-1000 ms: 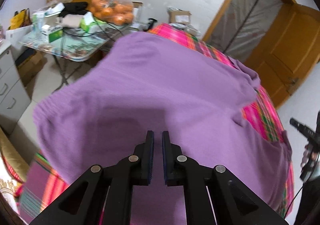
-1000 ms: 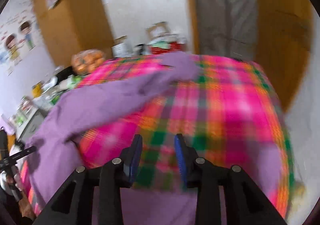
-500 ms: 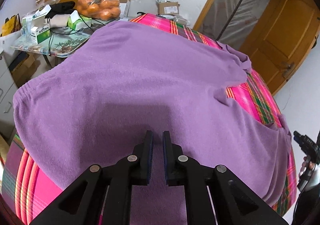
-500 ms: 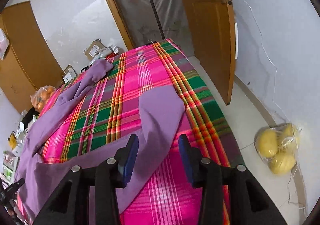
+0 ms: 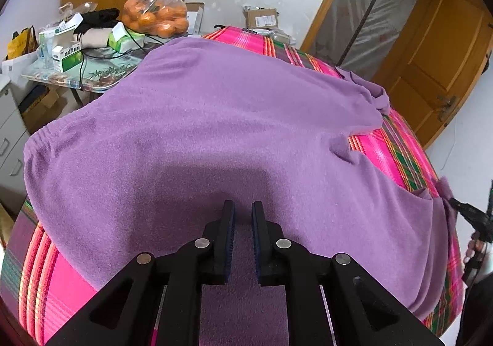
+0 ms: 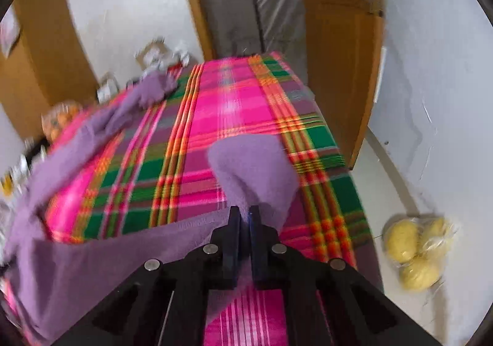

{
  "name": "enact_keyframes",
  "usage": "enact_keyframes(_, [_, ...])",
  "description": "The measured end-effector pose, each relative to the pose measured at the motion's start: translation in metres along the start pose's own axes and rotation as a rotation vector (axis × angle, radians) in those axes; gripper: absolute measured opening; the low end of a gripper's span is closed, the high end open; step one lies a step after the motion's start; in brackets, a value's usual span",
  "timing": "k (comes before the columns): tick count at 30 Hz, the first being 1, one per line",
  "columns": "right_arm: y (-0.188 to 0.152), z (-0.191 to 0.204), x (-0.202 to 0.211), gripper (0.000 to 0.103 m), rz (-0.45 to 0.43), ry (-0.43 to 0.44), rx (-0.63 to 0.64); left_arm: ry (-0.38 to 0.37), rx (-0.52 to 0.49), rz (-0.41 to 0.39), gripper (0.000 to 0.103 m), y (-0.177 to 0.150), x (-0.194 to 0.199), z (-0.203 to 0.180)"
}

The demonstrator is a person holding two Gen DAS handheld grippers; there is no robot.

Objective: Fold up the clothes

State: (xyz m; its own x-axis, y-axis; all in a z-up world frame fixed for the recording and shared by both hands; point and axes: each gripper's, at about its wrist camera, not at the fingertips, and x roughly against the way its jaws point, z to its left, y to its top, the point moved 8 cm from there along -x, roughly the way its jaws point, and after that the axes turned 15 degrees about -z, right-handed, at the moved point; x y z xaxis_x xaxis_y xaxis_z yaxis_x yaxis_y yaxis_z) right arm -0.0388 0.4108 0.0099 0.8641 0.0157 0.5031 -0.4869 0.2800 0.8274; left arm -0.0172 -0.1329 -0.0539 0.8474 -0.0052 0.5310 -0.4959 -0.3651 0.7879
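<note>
A purple fleece sweater (image 5: 215, 130) lies spread face-down or face-up (I cannot tell which) across a bed covered by a pink-and-green plaid blanket (image 6: 234, 105). Taking the sweater's body as landmark: its ribbed hem (image 5: 40, 142) hangs toward the bed's edge nearest the cluttered side table (image 5: 80, 75), one sleeve (image 6: 255, 170) reaches out across the blanket on the opposite side, and the other sleeve (image 6: 148, 93) trails toward the far corner of the bed.

The left gripper (image 5: 243, 216) hovers over the middle of the body with its jaws drawn narrow, a slim gap between them and no cloth in it. The right gripper (image 6: 243, 216) sits at the near sleeve where it joins the body; its jaws are almost together, and fleece shows right at the tips, but the blur keeps me from telling whether they pinch it.

The fabric looks soft, light and limp, with a napped surface that should grip rather than slip. It will sag and drag across the blanket, so edges make the best holds: sleeve cuff, shoulder seam, or the thicker hem.
</note>
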Motion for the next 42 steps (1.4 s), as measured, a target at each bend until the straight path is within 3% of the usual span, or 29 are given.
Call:
enact_keyframes(3, [0.002,-0.026,0.033,0.006,-0.061,0.005,-0.172,-0.006,0.003,-0.012,0.011,0.0,0.0,0.0])
enact_keyframes(6, [-0.011,-0.061,0.056,0.007,-0.061,-0.039,-0.328,-0.013,0.007,-0.022,0.011,0.001,-0.001,0.0])
enact_keyframes(8, [-0.03,-0.085,0.068,0.01,-0.033,-0.121,-0.372,-0.02,0.017,-0.022,0.011,0.001,-0.001,0.001])
enact_keyframes(11, [-0.048,-0.102,0.081,0.018,-0.016,-0.177,-0.387,-0.03,0.034,-0.023,0.011,0.002,-0.002,0.003])
enact_keyframes(14, [-0.047,-0.104,0.09,0.027,-0.038,-0.208,-0.385,-0.027,0.031,-0.025,0.011,0.003,-0.003,0.002])
enact_keyframes(17, [-0.027,-0.086,0.084,0.029,-0.059,-0.196,-0.317,-0.025,0.029,-0.028,0.011,0.002,-0.003,0.002])
enact_keyframes(24, [-0.015,-0.06,0.028,0.029,0.077,-0.263,-0.146,-0.034,0.051,-0.035,0.011,0.002,-0.002,0.004])
enact_keyframes(30, [-0.019,-0.056,0.002,0.029,0.141,-0.333,-0.043,-0.043,0.065,-0.037,0.011,0.002,-0.002,0.006])
enact_keyframes(32, [-0.019,-0.055,0.002,0.025,0.146,-0.346,-0.016,-0.045,0.069,-0.037,0.011,0.002,-0.002,0.006])
enact_keyframes(33, [-0.02,-0.055,0.003,0.021,0.146,-0.358,0.009,-0.047,0.071,-0.038,0.011,0.002,-0.002,0.006])
enact_keyframes(34, [-0.02,-0.056,0.005,0.01,0.142,-0.368,0.028,-0.05,0.075,-0.038,0.011,0.003,-0.003,0.006])
enact_keyframes(36, [-0.021,-0.061,0.009,0.005,0.127,-0.353,0.009,-0.058,0.086,-0.037,0.011,0.003,-0.003,0.008])
enact_keyframes(42, [-0.021,-0.079,0.055,0.004,0.006,-0.304,-0.13,-0.069,0.098,-0.033,0.011,0.003,-0.003,0.009])
